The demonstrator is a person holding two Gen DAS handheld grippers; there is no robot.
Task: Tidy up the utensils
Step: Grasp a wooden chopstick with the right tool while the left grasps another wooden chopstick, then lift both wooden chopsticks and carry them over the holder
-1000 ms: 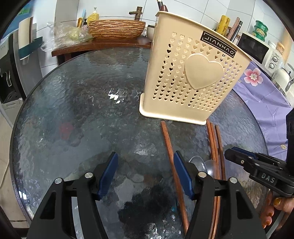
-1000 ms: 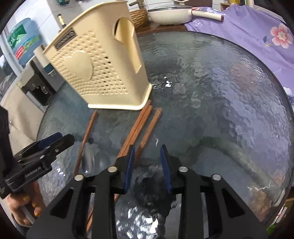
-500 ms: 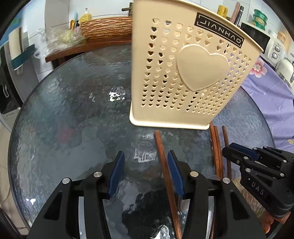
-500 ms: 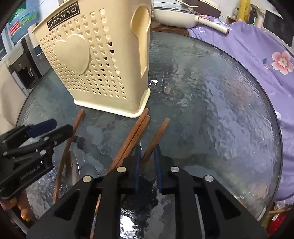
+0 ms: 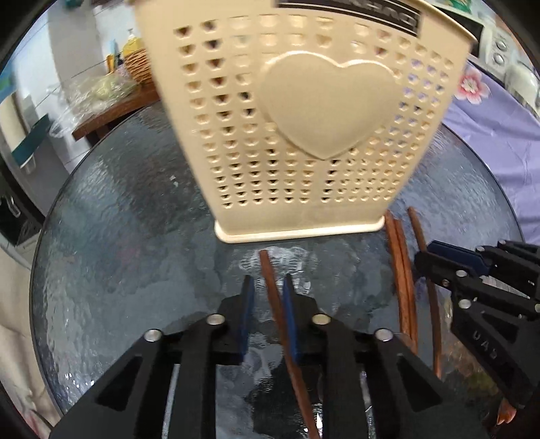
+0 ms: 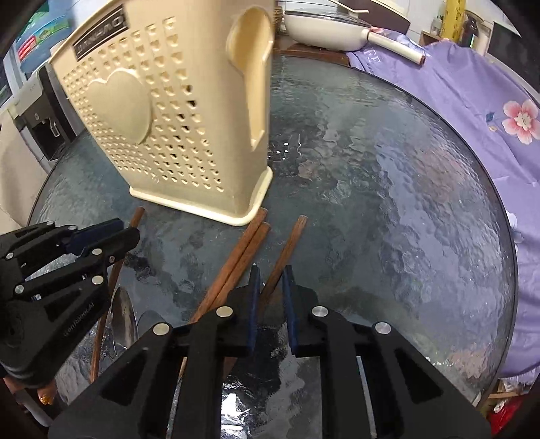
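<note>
A cream perforated utensil holder (image 5: 303, 135) with a raised heart stands on the round glass table (image 5: 118, 236); it also shows in the right wrist view (image 6: 175, 135). Several brown wooden chopsticks lie in front of it. My left gripper (image 5: 268, 287) straddles one chopstick (image 5: 270, 280), jaws narrowly apart, the right pad touching it. My right gripper (image 6: 270, 280) straddles another chopstick (image 6: 290, 243), jaws narrow. A pair of chopsticks (image 6: 243, 256) lies left of it. Metal spoons (image 6: 123, 320) lie near the left gripper (image 6: 108, 239).
A purple floral cloth (image 6: 472, 101) covers the right side. A white pan (image 6: 324, 30) sits behind the table. A wooden side table with a woven basket (image 5: 138, 64) stands at the back left. A microwave (image 5: 496, 37) is at the far right.
Both grippers moved forward toward the holder and lowered over a chopstick each. Both jaws narrowed from wide open to a small gap around the chopsticks.
</note>
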